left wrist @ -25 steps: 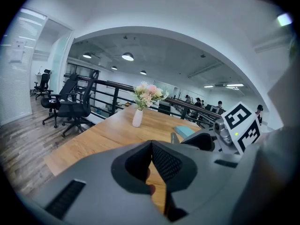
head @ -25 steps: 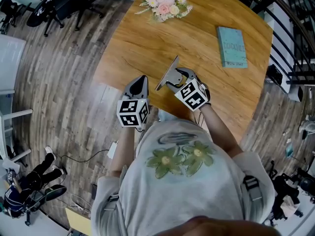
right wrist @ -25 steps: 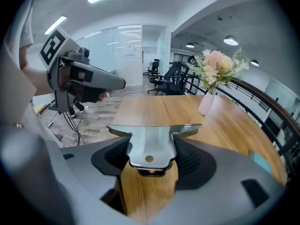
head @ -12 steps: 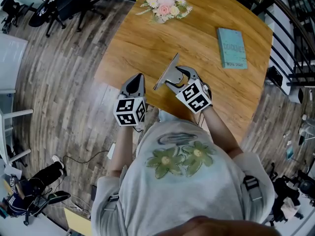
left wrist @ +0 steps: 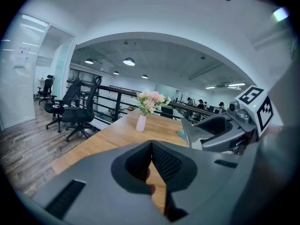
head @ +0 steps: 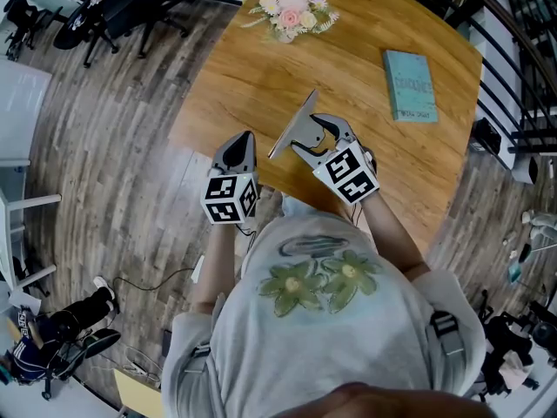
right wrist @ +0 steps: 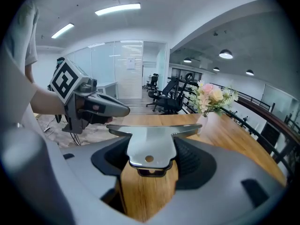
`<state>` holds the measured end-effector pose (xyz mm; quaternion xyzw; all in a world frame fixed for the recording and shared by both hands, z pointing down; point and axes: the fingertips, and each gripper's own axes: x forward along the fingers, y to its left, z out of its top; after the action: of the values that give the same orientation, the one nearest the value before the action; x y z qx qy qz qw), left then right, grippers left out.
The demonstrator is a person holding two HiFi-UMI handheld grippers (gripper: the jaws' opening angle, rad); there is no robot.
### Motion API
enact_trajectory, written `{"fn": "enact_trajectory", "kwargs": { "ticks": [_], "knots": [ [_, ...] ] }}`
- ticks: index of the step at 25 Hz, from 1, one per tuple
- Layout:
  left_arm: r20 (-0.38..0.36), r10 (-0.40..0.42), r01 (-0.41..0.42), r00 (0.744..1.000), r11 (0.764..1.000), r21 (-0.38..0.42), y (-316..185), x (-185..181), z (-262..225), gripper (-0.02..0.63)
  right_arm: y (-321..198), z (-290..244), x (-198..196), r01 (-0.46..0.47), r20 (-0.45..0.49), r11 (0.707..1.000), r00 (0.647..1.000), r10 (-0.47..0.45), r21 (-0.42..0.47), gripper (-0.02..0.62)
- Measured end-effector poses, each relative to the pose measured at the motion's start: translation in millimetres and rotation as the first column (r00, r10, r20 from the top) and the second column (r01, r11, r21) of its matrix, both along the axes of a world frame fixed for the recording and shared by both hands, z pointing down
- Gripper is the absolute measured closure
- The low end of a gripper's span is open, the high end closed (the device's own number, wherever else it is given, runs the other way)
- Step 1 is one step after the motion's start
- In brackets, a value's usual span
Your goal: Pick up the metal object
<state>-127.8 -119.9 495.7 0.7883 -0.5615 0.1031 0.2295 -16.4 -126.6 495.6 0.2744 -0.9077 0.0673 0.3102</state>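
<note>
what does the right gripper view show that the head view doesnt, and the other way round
Only the right gripper view: the hole in the metal object, held between the right gripper's jaws, and ceiling lights. Only the head view: the book and the person's shirt. Both: the metal object, flowers, table and left gripper.

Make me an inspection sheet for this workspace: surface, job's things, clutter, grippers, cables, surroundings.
Surface: wooden table.
Job's things: metal object, flat and T-shaped, held above the table.
Clutter: flowers in a vase at the far edge; teal book to the right.
Grippers: right gripper shut on the metal object; left gripper shut, holding nothing.
Cables: one cable on the floor.
Surroundings: office chairs, railing.
</note>
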Motion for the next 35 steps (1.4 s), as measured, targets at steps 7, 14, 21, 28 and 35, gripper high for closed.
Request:
{"fn": "enact_trajectory", "kwargs": {
  "ticks": [7,14,21,28,35],
  "knots": [
    [-0.001,0.005,-0.005,1.0,1.0,0.004,1.7,2.0,-1.3,0.595,-0.2,-17.8,-0.3,-0.006,0.029,0.999,1.0,0.005,0.038,0.302],
    [0.001,0.006,-0.006,1.0,1.0,0.003,5.5,3.6,-2.4,0.595,0.1,-35.6,0.5,-0.015,0.069,0.998,0.998,0.011,0.067,0.302],
    [0.002,0.008,-0.008,1.0,1.0,0.007,5.4,3.7,-3.2,0.595,-1.2,-47.8,-2.1,-0.019,0.101,0.995,0.995,0.009,0.093,0.302],
    [0.005,0.013,-0.013,1.0,1.0,0.006,5.1,5.3,-2.6,0.597,-2.6,-53.0,-2.6,-0.019,0.117,0.994,0.993,0.007,0.104,0.301],
    [0.009,0.018,-0.018,1.0,1.0,0.005,4.3,7.7,-2.4,0.595,-3.6,-58.6,-2.9,-0.022,0.138,0.994,0.99,0.006,0.11,0.302]
  ]
}}
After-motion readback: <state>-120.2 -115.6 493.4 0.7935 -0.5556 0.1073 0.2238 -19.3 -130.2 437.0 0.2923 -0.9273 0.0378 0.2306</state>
